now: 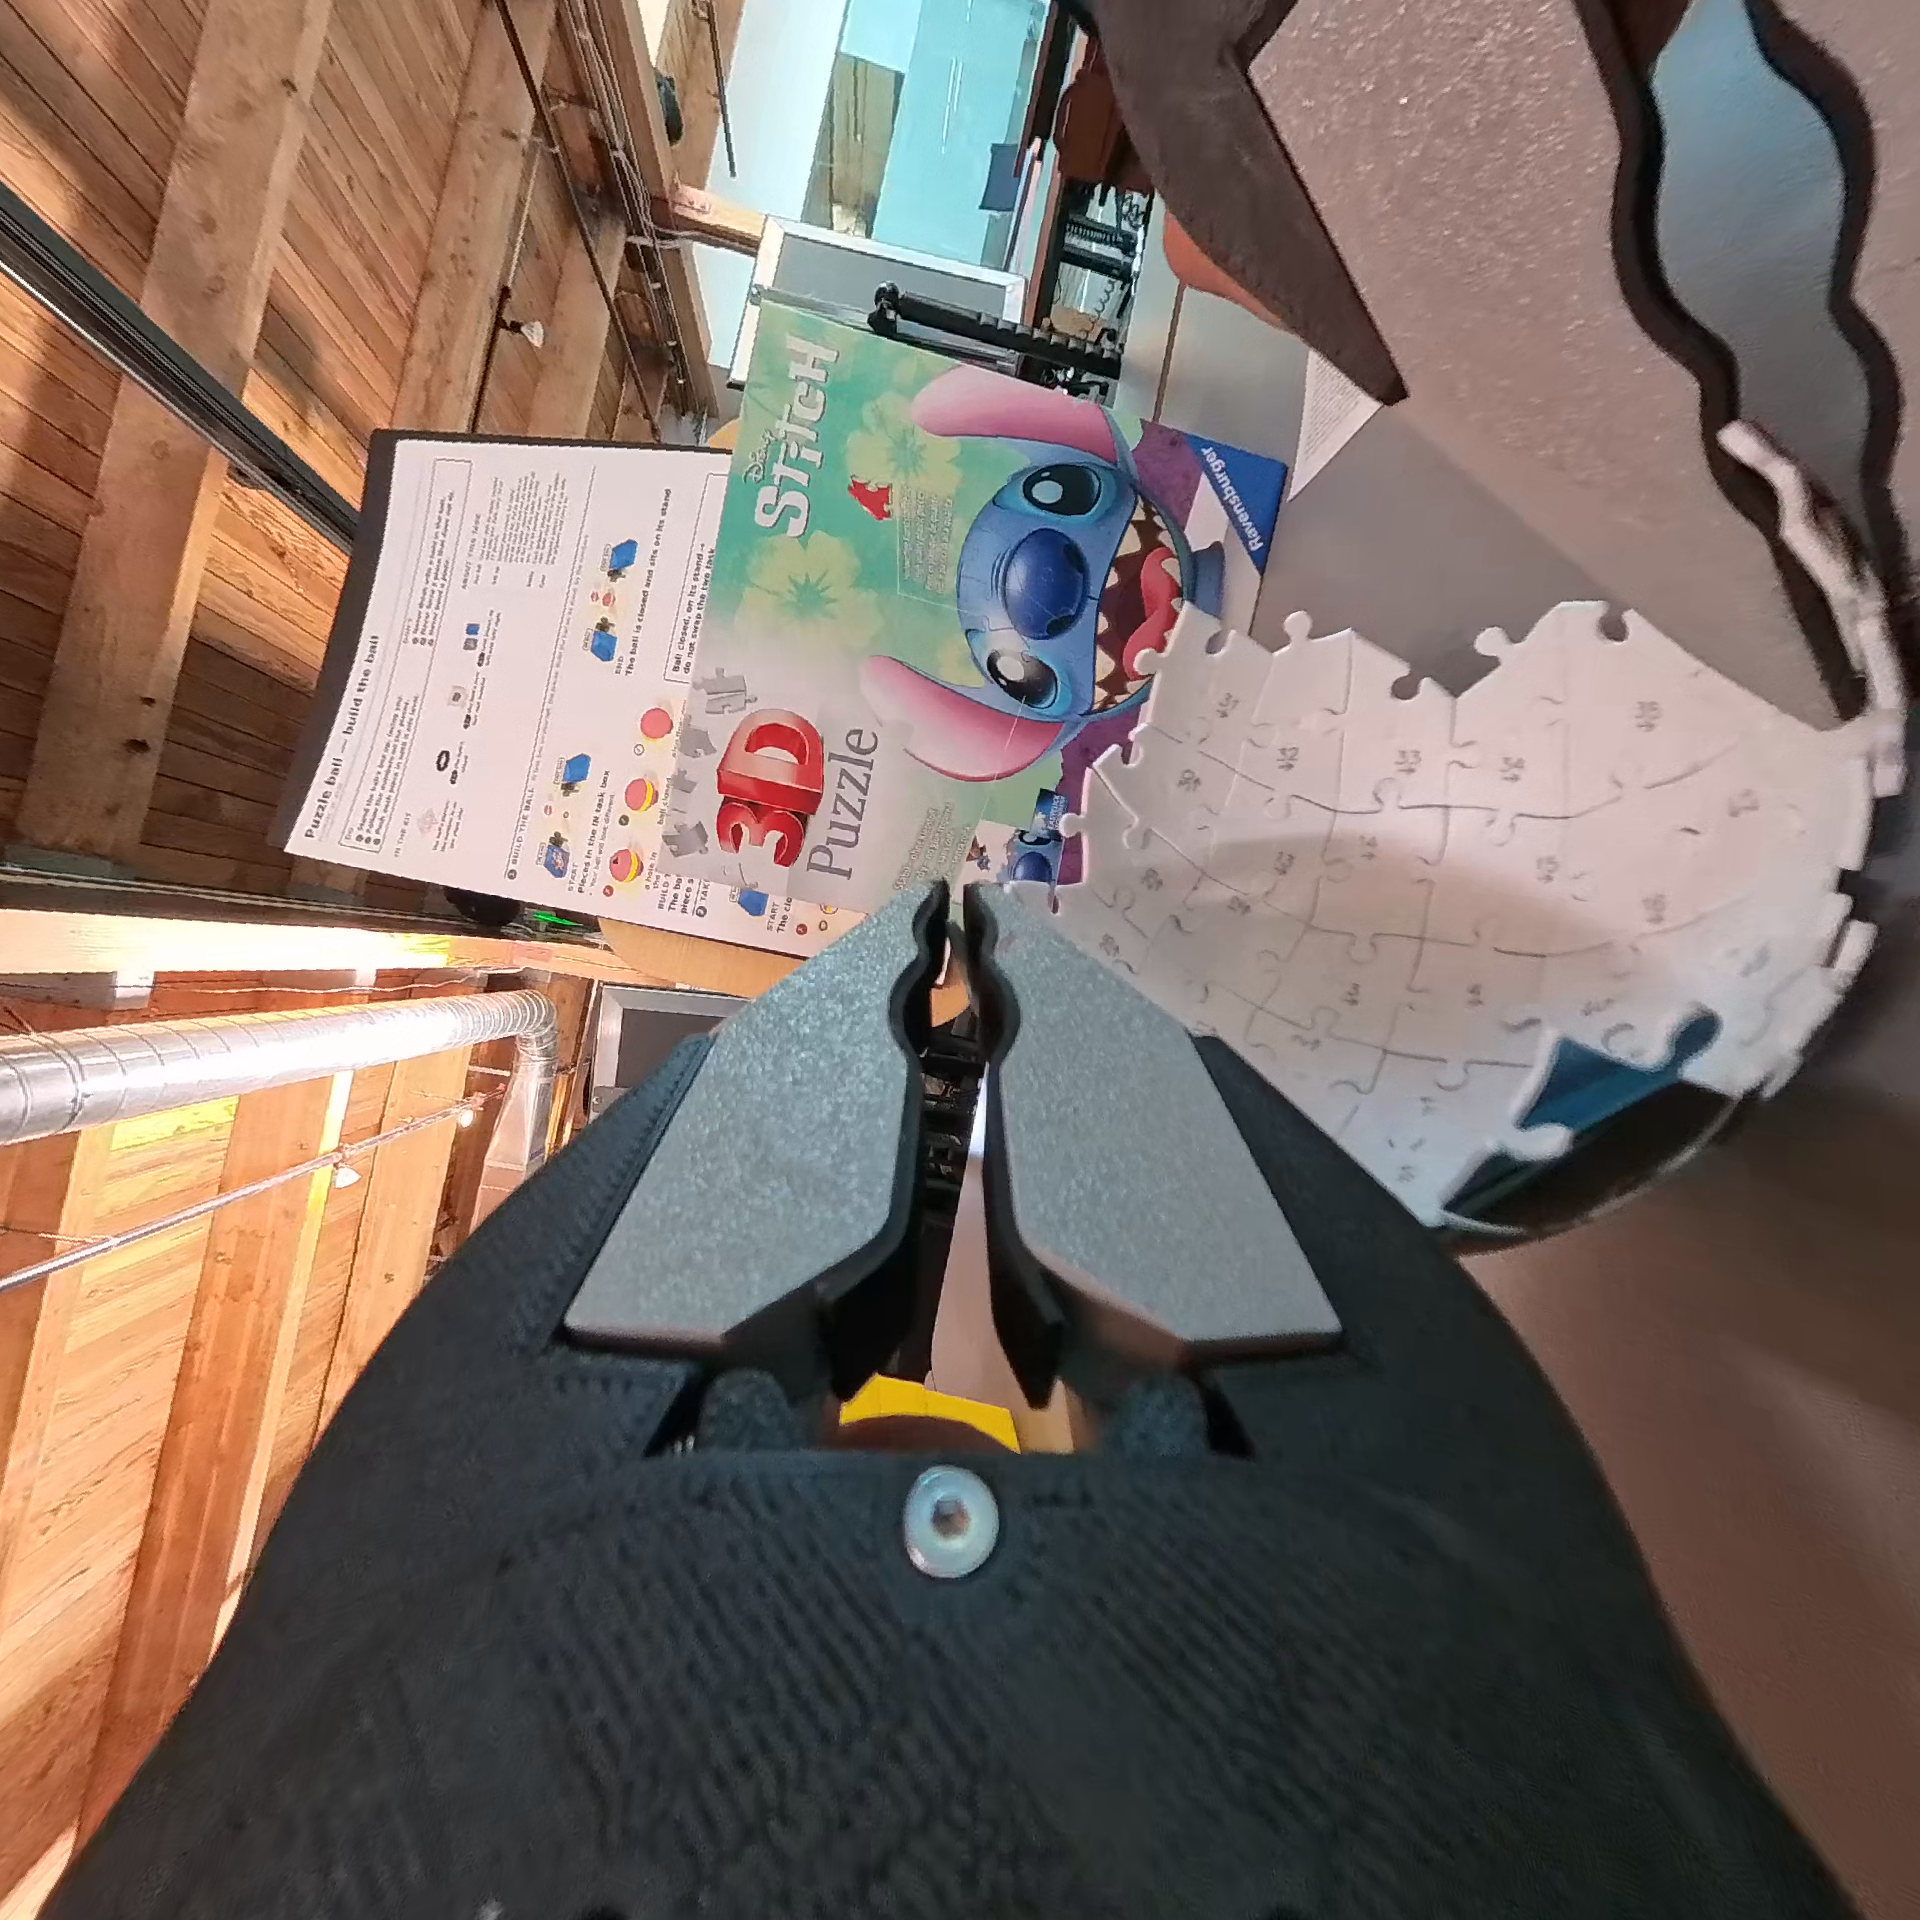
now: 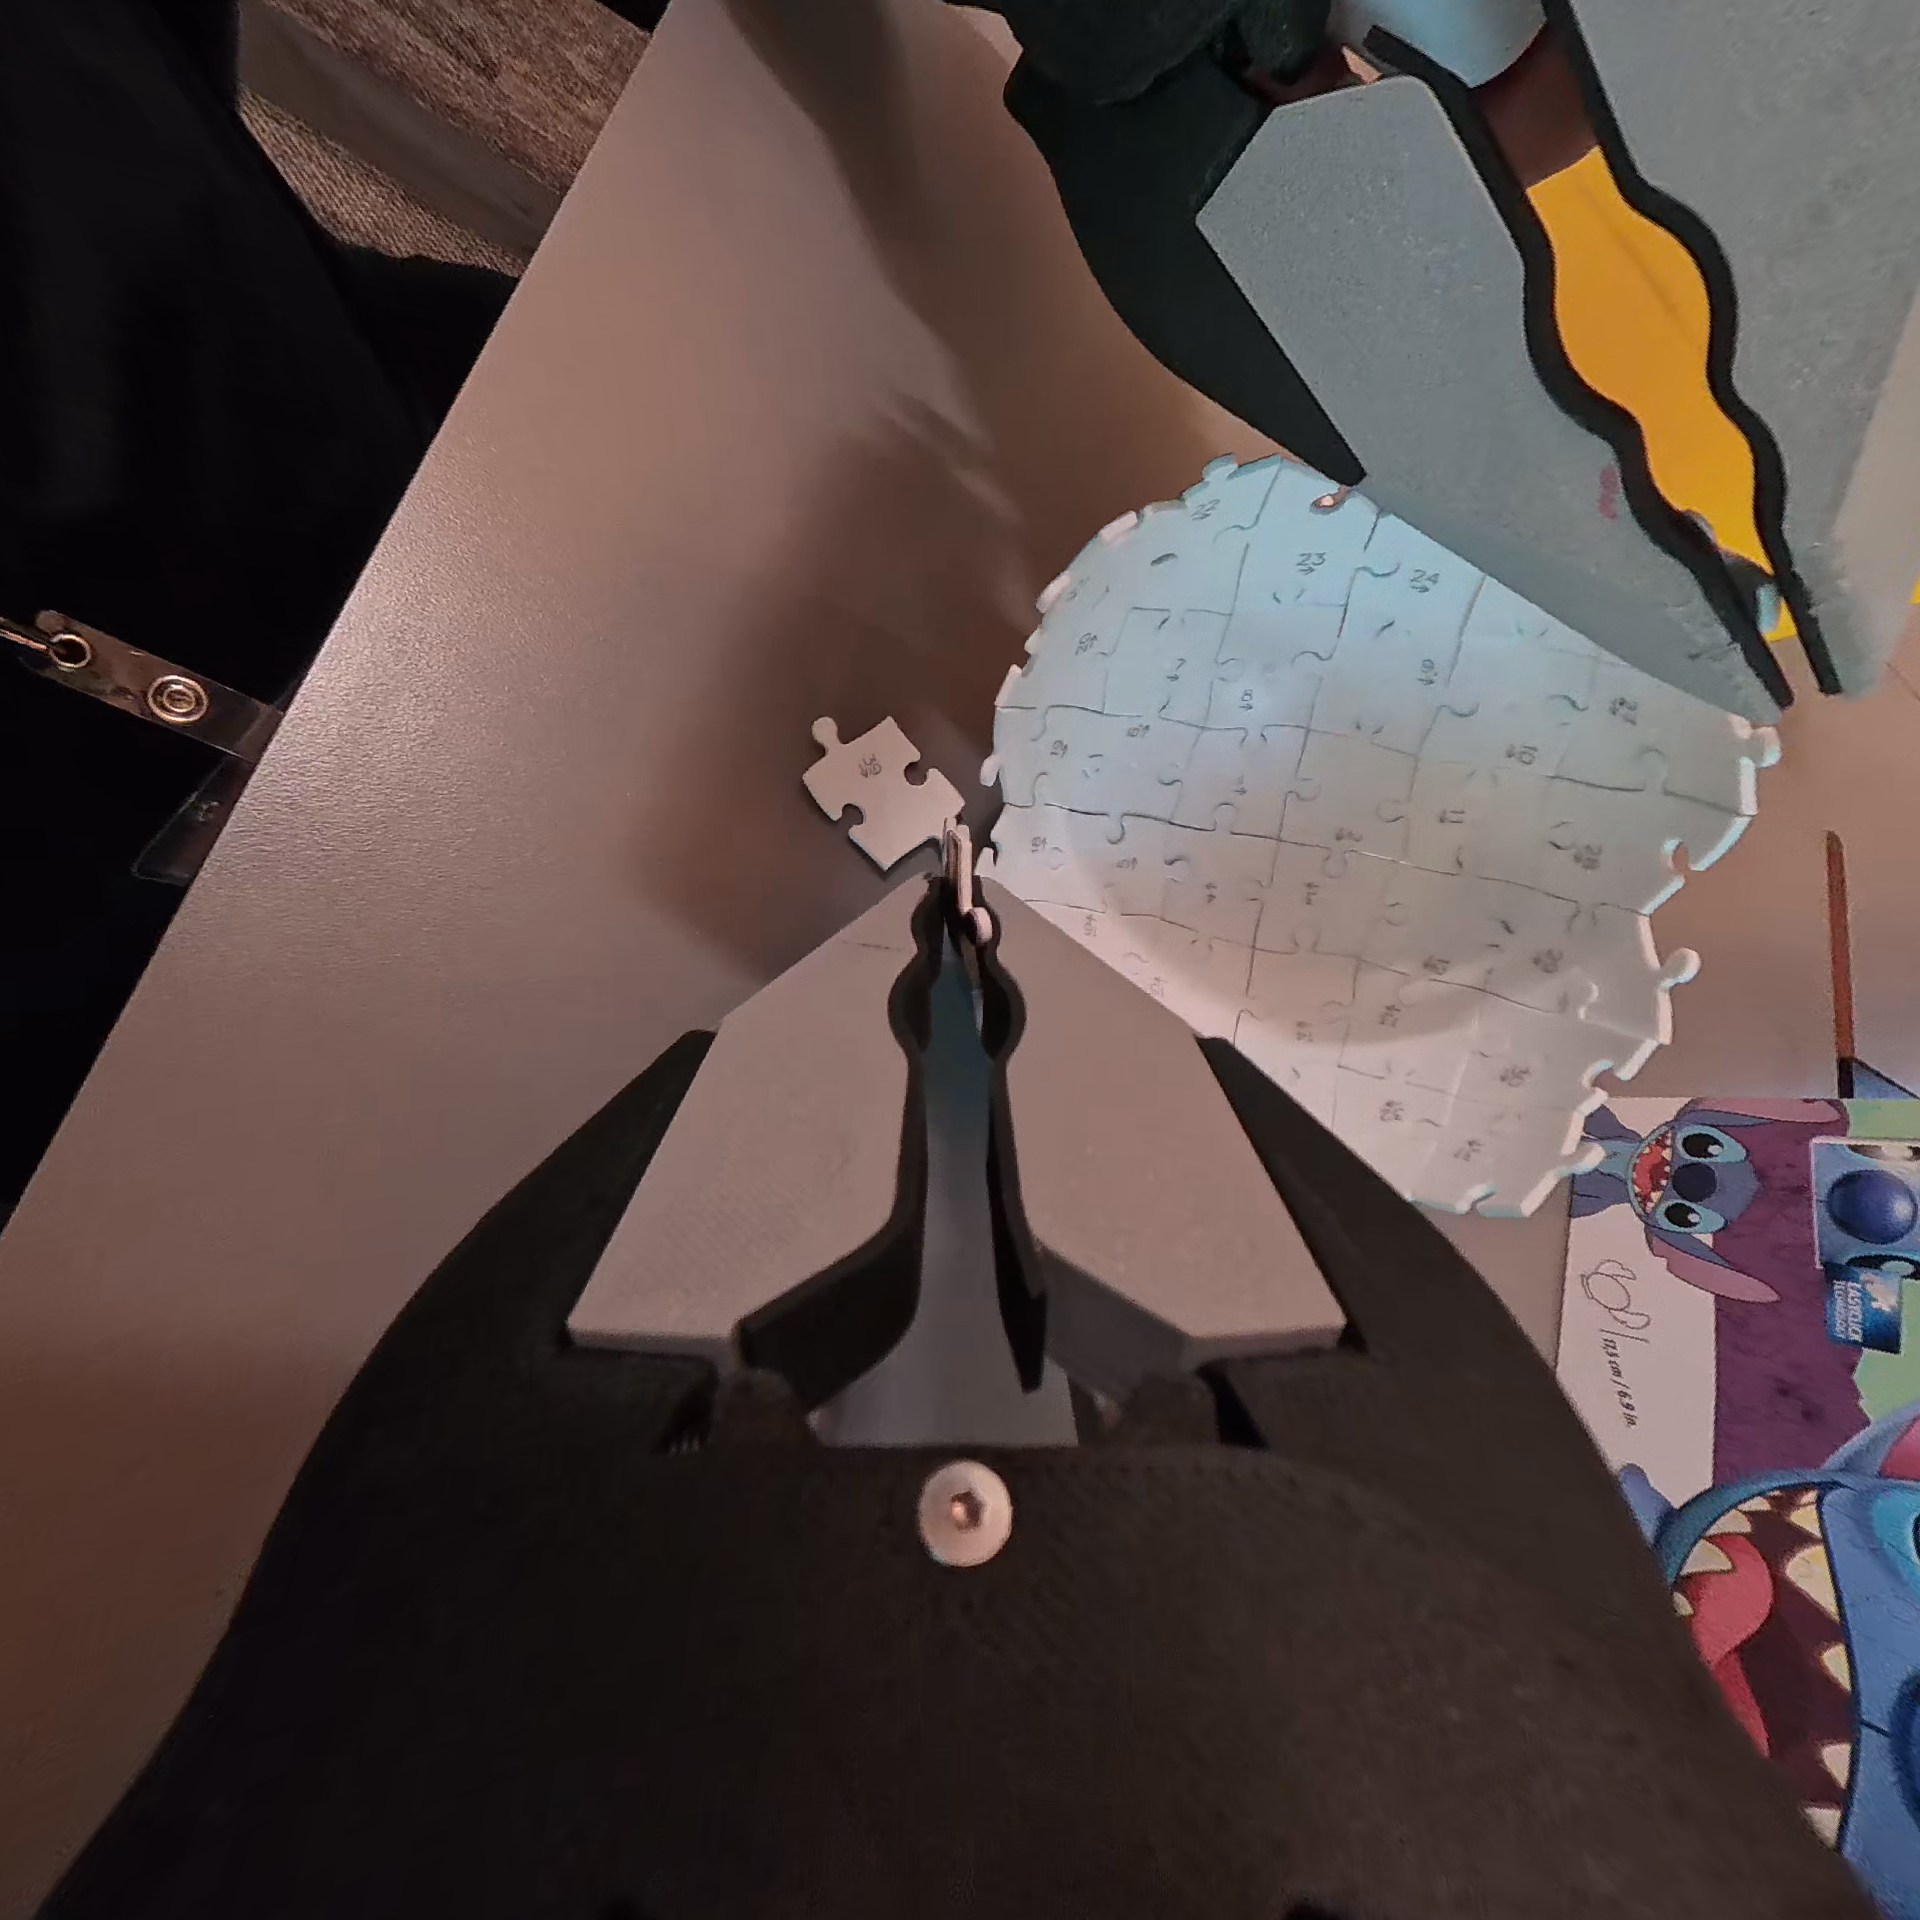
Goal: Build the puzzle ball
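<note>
1. Two hand-held grippers meet at a half-built puzzle ball (image 2: pixel 1351 831), a white bowl-shaped shell of joined pieces with its numbered inner side facing the camera. It sits over a grey table (image 2: pixel 520 727).
2. In the right wrist view, the right gripper (image 2: pixel 961 883) has its jaws pressed together on a thin white edge at the shell's rim, at the shell's 9 o'clock.
3. One loose piece (image 2: pixel 883 795) lies white side up on the table, just beside those fingertips at their 11 o'clock.
4. In the left wrist view, the left gripper (image 1: pixel 956 899) has its jaws almost together, with only a slit between them and nothing visible in it. The shell (image 1: pixel 1455 883) is at its 3 o'clock, rim just beside the tips.
5. Behind the left tips, at 12 o'clock, stands the colourful puzzle box (image 1: pixel 883 623).
6. At 10 o'clock from those tips, a printed instruction sheet (image 1: pixel 499 665) stands upright.
</note>
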Demonstrator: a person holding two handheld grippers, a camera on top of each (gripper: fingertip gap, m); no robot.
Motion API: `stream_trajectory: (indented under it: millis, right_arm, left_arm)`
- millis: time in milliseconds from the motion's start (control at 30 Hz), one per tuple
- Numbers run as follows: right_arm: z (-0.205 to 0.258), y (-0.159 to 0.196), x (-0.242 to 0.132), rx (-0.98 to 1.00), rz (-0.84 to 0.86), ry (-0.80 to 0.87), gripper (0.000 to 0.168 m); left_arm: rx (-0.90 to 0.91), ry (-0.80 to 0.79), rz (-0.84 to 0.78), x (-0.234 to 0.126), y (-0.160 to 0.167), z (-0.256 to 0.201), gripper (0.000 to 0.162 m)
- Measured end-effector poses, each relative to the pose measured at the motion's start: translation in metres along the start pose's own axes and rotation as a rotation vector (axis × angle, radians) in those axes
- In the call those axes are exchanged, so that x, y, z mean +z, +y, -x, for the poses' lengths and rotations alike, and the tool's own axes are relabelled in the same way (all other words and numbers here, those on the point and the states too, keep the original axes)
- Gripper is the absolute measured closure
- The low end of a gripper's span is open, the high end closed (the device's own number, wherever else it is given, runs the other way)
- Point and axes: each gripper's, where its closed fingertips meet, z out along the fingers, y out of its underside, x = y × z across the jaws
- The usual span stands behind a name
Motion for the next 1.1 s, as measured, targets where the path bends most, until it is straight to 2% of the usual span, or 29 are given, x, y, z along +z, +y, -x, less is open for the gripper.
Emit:
stream_trajectory:
  millis: [500,633,733,933,1033,1100]
  right_arm:
    - [-0.002,0.006,0.001,-0.010,0.018,0.013,0.167]
    - [-0.009,-0.001,-0.009,0.009,-0.024,0.081,0.144]
    - [-0.009,-0.010,-0.027,0.034,-0.068,0.156,0.139]
    - [0.013,-0.026,-0.060,0.220,-0.222,0.273,0.140]
    - [0.032,-0.029,-0.054,0.349,-0.250,0.251,0.141]
    - [0.038,-0.024,-0.040,0.451,-0.212,0.248,0.140]
  left_arm:
    - [0.028,-0.008,-0.001,0.000,-0.003,-0.001,0.162]
    - [0.031,-0.012,0.001,0.000,-0.003,-0.001,0.162]
    - [0.039,-0.023,0.020,0.000,0.001,0.000,0.162]
    - [-0.007,-0.040,0.090,-0.004,0.022,-0.001,0.161]
    - [-0.045,-0.038,0.132,-0.005,0.035,-0.002,0.160]
    - [-0.062,-0.034,0.158,-0.005,0.042,-0.003,0.160]
